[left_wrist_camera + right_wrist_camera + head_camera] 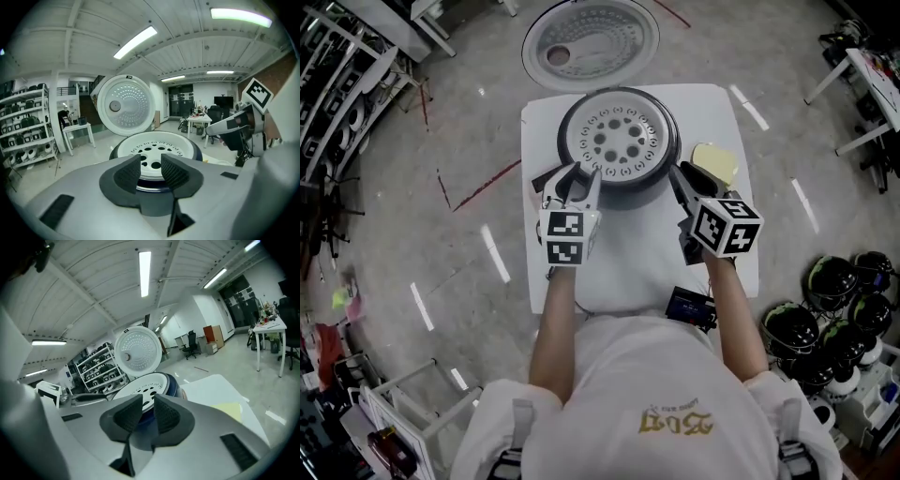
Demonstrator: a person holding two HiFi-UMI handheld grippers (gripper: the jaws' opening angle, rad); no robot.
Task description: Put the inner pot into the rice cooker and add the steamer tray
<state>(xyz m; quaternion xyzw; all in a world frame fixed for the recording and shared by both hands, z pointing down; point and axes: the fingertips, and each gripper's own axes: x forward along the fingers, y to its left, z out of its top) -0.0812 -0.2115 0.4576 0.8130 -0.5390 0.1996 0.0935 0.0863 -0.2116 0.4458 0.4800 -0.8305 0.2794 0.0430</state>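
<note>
The round white perforated steamer tray [617,141] sits level in the mouth of the dark round rice cooker [628,194]. The cooker's ribbed round lid [591,42] stands swung open on the far side, so the tray looks seated and the task reads as all but finished. The inner pot cannot be seen. It is presumably under the tray, since the tray rests flush at the rim.

The left gripper [574,180] is at the cooker's near-left edge and the right gripper [682,180] at its near-right edge — a stance that suits handling a wide tray by two opposite sides.

In the left gripper view the left gripper [151,161] has its jaws standing apart with nothing between the pads. The steamer tray [154,143] lies close ahead of the tips, seen through the gap, and apparently untouched.

In the right gripper view the right gripper [149,404] is likewise parted and empty. The tray [143,386] lies ahead and a little to the left of its tips, with the cooker's dark blue wall [172,384] straight beyond them.

A pale yellow flat pad [717,161] lies on the white table [722,108] just outside the right jaws.
</note>
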